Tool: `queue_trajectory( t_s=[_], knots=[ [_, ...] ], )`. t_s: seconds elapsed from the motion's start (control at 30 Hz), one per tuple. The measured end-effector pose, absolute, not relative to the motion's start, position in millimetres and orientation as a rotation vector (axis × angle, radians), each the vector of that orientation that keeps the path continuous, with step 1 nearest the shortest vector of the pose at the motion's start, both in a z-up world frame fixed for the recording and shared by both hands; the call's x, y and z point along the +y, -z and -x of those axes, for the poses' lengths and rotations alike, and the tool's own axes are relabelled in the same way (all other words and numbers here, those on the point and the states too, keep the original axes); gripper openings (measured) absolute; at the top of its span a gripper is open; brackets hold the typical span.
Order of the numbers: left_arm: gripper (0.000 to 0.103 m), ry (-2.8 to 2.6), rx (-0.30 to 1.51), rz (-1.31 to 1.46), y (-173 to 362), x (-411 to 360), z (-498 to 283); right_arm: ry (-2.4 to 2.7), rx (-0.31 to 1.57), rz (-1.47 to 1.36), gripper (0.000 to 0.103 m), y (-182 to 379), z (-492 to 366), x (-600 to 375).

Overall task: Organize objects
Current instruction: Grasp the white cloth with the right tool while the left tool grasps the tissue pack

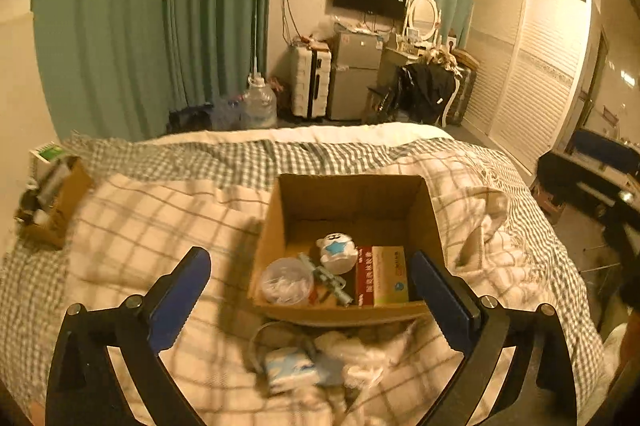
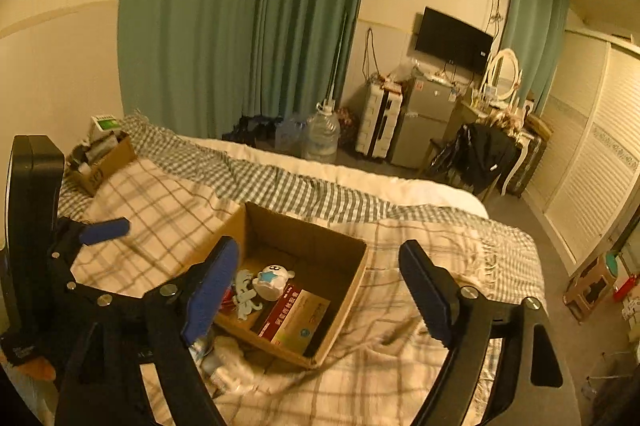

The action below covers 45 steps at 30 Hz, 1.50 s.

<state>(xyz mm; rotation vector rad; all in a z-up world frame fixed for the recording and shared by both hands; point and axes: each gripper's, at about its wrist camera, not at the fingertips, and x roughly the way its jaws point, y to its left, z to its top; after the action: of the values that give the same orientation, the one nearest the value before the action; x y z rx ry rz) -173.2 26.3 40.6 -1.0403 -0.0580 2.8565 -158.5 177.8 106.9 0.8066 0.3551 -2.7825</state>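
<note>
The loose tissue pack [image 1: 290, 370] lies on the bed [image 1: 120, 226] just before the cardboard box [image 1: 348, 312], directly beneath the left gripper [image 1: 312, 306]. Both it and the right gripper [image 2: 320, 290] gape wide, empty; the left looks nearer.

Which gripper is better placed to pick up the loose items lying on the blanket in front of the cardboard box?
Probably the left gripper: it is open, and the blue-and-white packet lies between its fingers, just before the cardboard box. The right gripper points beside them.

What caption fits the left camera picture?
Open left gripper over a cardboard box of small things on a checked bed.
</note>
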Motion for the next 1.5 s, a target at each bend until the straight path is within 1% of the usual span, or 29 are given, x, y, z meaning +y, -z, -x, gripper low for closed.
queue_trajectory(
  t_s=[0.13,0.27,0.4,0.6,0.8,0.9,1.07,1.13,1.17,1.2,1.23,1.27,1.3,1.37,1.5],
  knots=[
    [0.103,-2.877,-0.056,1.038,-42,6,145,2.780,0.376,-0.794,0.086,-113,128,175],
    [0.103,-2.908,-0.047,1.052,-25,-18,123,2.762,0.386,-0.840,0.088,-94,115,172],
    [0.103,-2.962,-0.016,1.102,2,-36,110,2.736,0.362,-0.918,0.088,-55,110,170],
    [0.103,-3.001,-0.080,1.159,49,-44,101,2.660,0.339,-1.074,0.088,22,119,154],
    [0.103,-2.962,-0.018,1.265,94,-35,107,2.544,0.426,-1.225,0.088,94,140,133],
    [0.103,-2.930,-0.002,1.321,108,-33,108,2.470,0.409,-1.312,0.088,115,156,128],
    [0.103,-2.927,-0.020,1.351,114,-34,110,2.357,0.359,-1.427,0.088,146,187,117],
    [0.103,-2.924,-0.018,1.375,117,-33,111,2.343,0.329,-1.461,0.080,153,194,117],
    [0.103,-2.921,-0.014,1.391,118,-33,112,2.338,0.317,-1.470,0.064,155,195,119],
    [0.103,-2.920,-0.009,1.404,120,-32,113,2.337,0.312,-1.471,0.043,155,194,120],
    [0.103,-2.917,-0.004,1.414,121,-31,114,2.337,0.312,-1.464,0.034,155,192,121],
    [0.103,-2.916,0.010,1.425,122,-29,114,2.337,0.311,-1.453,0.021,154,189,122],
    [0.103,-2.921,0.028,1.433,122,-27,114,2.345,0.305,-1.437,0.016,151,184,125],
    [0.103,-2.928,0.068,1.440,123,-24,114,2.374,0.283,-1.390,0.014,141,172,132],
    [0.103,-2.906,0.068,1.453,122,-14,113,2.469,0.255,-1.288,0.012,114,150,153]
  ],
)
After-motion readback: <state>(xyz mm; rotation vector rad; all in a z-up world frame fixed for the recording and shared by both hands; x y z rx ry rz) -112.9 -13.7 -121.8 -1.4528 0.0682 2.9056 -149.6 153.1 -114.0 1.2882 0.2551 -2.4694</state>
